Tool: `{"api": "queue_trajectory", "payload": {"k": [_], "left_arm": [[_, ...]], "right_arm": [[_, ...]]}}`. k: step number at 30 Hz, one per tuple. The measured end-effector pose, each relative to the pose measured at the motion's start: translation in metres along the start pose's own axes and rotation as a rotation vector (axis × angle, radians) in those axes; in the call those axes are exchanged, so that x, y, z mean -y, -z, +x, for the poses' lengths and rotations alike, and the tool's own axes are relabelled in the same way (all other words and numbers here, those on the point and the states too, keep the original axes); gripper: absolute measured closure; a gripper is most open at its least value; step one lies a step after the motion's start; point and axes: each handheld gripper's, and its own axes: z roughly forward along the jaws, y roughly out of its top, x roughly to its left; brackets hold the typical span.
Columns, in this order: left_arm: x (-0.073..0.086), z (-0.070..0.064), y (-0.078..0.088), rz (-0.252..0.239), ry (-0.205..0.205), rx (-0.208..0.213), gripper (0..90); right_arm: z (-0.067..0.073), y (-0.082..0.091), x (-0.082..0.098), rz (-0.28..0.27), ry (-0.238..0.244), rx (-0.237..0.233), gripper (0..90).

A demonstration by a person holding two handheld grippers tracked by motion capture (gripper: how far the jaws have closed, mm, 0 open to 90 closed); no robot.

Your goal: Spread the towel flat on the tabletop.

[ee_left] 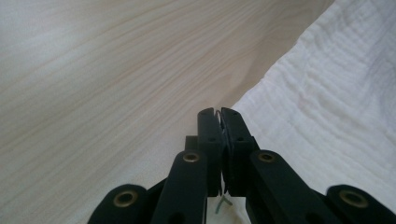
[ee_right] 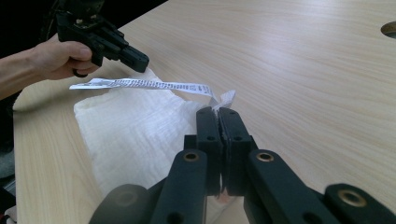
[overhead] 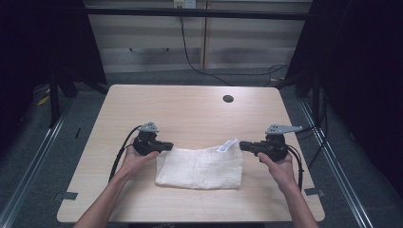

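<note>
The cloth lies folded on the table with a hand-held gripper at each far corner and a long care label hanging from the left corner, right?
Not quite: the label is at the right corner of the cloth, by the right hand-held gripper, as the high view shows. The rest holds.

Both forearms come in from the near edge and angle slightly outward, one to each side. The left hand (overhead: 134, 160) wraps its gripper from below, and the left gripper (overhead: 168, 147) points level toward the right with its jaws pressed together on a corner of the white cloth (overhead: 199, 167). The right hand (overhead: 278, 166) grips in the same way; the right gripper (overhead: 242, 145) points level toward the left, jaws clamped tight on the cloth's opposite far corner. The two grippers face each other, well apart, at about the same depth.
</note>
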Motion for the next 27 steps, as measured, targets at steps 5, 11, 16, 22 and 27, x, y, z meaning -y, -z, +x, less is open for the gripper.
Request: {"api": "queue_trajectory", "payload": {"k": [5,11,16,22,27], "left_arm": [[-0.006,-0.003,0.006,-0.019,-0.015,0.002,88.2],[-0.02,-0.004,0.027,-0.081,-0.007,0.012,88.4],[-0.036,-0.001,0.049,-0.141,-0.013,-0.005,88.4],[-0.071,0.007,0.076,-0.211,-0.023,-0.053,88.4],[-0.111,0.008,0.102,-0.265,-0.055,-0.1,88.5]], "right_arm": [[0.0,0.002,-0.001,-0.004,-0.004,0.005,88.4],[-0.001,0.012,-0.011,-0.027,0.001,0.013,88.6],[-0.005,0.023,-0.028,-0.05,0.017,0.029,88.7],[-0.009,0.028,-0.065,-0.088,0.045,0.039,88.8],[-0.014,0.031,-0.101,-0.137,0.068,0.037,88.8]]}}
